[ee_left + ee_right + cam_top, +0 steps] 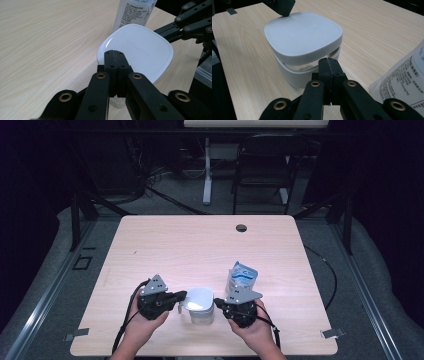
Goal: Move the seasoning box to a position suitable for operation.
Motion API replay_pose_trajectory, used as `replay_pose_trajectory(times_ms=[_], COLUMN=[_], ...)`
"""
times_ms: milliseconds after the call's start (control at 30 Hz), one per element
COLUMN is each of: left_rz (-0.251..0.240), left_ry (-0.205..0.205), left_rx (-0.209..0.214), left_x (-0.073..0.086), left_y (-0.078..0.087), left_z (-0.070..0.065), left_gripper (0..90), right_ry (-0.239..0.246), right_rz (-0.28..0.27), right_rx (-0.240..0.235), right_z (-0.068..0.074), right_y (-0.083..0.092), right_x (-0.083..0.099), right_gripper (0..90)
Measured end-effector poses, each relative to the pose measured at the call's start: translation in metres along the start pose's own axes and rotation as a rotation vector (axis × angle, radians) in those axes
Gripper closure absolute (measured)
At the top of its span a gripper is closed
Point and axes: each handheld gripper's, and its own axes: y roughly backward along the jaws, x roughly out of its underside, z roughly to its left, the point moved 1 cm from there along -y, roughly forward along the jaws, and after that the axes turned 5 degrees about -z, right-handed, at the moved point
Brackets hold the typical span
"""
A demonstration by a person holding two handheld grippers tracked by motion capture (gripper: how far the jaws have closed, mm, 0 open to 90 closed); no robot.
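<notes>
Both clenched empty, each hand-held gripper (181,296) (218,302) flanks a smooth rounded-square white container (199,304).

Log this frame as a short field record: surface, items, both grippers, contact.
surface: light wooden table
container: white rounded-square plastic container, lid raised above the base
pouch: blue-and-white printed pouch, upright behind the right gripper
left gripper: jaws shut, tips at the lid's edge
right gripper: jaws shut, tips beside the container
held: nothing between either pair of jaws
</notes>
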Motion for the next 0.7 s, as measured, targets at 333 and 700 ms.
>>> replay_pose_trajectory(times_ms=[333, 700], left_rz=[0.000, -0.028], left_ry=[0.003, 0.020], left_rx=[-0.005, -0.015], left_x=[0.000, -0.002], left_y=[0.000, 0.009], left_z=[0.000, 0.004], left_gripper=[90.0, 90.0], right_ry=[0.019, 0.037], right_rz=[0.000, 0.015], right_rx=[-0.012, -0.013], right_z=[0.003, 0.006], right_y=[-0.001, 0.000], right_x=[-0.003, -0.012], right_gripper=[90.0, 90.0])
